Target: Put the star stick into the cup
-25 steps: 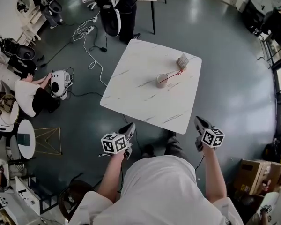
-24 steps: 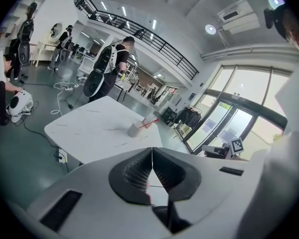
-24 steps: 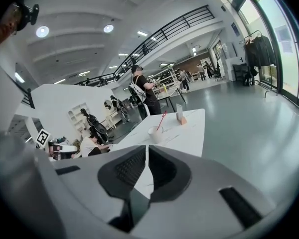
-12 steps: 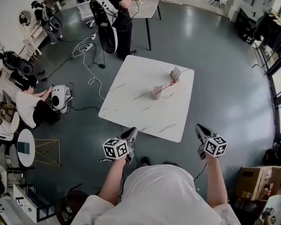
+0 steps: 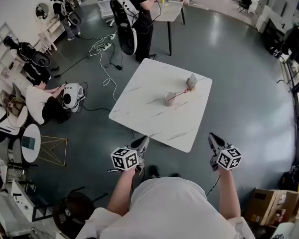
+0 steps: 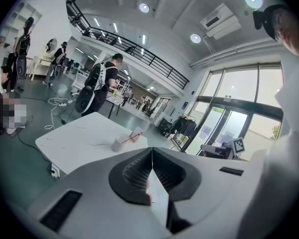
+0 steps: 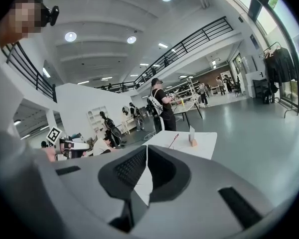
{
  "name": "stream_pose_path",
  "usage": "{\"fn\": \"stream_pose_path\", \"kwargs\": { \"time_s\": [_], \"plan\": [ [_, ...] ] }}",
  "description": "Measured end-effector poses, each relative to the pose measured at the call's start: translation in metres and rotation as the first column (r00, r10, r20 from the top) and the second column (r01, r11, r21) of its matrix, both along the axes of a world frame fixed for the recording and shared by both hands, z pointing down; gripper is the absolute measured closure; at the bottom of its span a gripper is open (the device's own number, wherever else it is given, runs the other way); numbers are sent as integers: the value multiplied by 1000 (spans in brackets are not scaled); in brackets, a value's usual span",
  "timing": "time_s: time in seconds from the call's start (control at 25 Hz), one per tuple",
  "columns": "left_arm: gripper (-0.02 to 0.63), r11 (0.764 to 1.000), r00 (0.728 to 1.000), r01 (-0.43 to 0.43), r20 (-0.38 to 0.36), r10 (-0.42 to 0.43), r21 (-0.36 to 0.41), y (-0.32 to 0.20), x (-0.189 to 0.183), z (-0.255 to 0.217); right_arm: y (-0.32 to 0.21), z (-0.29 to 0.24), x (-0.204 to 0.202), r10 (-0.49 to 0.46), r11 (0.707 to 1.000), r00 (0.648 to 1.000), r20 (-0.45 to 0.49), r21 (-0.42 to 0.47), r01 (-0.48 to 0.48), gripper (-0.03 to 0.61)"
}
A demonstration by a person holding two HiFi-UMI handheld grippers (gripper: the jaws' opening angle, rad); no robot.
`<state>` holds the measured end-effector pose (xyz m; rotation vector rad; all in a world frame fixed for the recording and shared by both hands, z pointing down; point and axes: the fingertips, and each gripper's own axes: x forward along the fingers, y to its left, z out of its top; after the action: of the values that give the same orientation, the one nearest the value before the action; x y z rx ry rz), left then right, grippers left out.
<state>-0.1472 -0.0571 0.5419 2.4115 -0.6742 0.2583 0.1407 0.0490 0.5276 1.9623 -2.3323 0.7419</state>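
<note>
Stick point(image 5: 179, 94) seemingly resting in cup point(image 5: 169, 99) on table point(image 5: 144, 108). Left gripper point(image 5: 143, 141) closed tight, empty; right gripper point(image 5: 211, 137) closing, empty; both short of table.

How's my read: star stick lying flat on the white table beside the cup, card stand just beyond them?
One error. The head view shows the star stick standing slanted in the cup, not flat on the table. The card stand is beyond them, as you said.
</note>
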Motion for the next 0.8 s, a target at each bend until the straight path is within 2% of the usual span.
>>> {"fn": "stream_pose_path", "kwargs": {
  "time_s": [0.4, 0.8],
  "plan": [
    [600, 999, 999, 38, -2, -38, -3, 18, -2, -2, 7, -3, 3, -38, 999, 999, 15, 24, 38, 554],
    [600, 998, 998, 61, 4, -61, 6, 14, -8, -4, 1, 1, -2, -53, 998, 998, 21, 20, 53, 554]
  ]
}}
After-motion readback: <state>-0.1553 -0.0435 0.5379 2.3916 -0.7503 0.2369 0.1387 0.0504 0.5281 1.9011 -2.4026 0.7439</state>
